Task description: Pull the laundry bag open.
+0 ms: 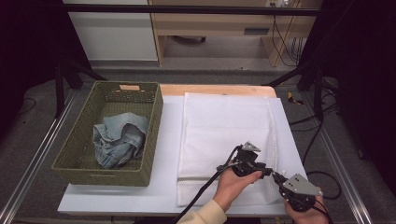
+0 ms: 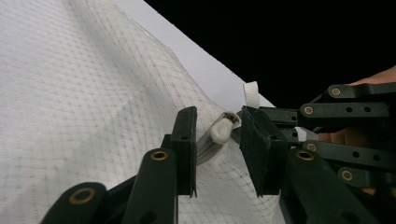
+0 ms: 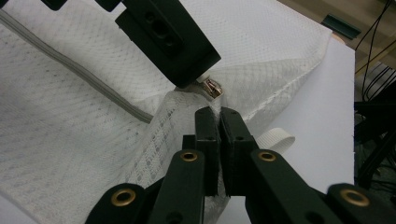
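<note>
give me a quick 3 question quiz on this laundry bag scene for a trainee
1. True or false: the right gripper has its fingers pinched shut on the mesh laundry bag.
2. What lies between the left gripper's fingers? A) a white loop tab B) the zipper pull C) the jeans
3. Where are the jeans right now?

Key
1. True: in the right gripper view the fingers clamp a fold of mesh near the bag's corner.
2. B: the white zipper pull sits in the gap, with space on both sides, so the pads are not pressing it.
3. Crumpled inside the green woven basket, left of the bag.
</note>
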Available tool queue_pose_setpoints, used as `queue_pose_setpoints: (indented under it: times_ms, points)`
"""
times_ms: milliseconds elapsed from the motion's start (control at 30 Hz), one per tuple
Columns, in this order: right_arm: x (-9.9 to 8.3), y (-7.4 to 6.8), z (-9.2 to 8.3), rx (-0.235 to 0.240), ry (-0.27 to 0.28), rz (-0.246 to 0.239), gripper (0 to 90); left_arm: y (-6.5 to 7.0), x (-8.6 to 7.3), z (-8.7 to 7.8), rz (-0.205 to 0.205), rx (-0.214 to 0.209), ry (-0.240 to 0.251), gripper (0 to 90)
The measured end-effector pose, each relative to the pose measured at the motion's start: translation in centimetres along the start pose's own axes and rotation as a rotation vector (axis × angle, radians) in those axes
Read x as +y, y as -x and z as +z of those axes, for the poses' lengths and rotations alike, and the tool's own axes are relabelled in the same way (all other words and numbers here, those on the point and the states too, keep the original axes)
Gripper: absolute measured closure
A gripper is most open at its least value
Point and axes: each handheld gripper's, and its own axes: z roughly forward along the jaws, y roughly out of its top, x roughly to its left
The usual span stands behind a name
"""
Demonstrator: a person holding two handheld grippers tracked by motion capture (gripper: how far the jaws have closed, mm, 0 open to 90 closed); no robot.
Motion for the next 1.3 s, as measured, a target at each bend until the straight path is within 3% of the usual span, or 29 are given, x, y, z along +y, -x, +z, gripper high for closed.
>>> queue_pose_setpoints:
  times_ms: [200, 500, 733, 1300]
  points:
    - [0.0, 0.0, 0.1, 0.001, -0.002, -0.003, 87.1, 0.2, 0.0, 0.1, 0.005, 0.005, -0.001, 73.4]
    - [0.0, 0.0, 0.1, 0.002, -0.019, 0.003, 87.0, 0.3, 0.1, 0.2, -0.032, -0.011, 0.008, 83.1]
    - [-0.1, 0.0, 0.2, -0.002, -0.029, 0.000, 86.9, 0.6, -0.2, 0.4, -0.039, 0.001, 0.002, 84.3]
    - [-0.1, 0.1, 0.1, -0.006, -0.037, 0.017, 86.9, 1.5, -0.5, 0.6, 0.006, 0.046, 0.010, 86.5]
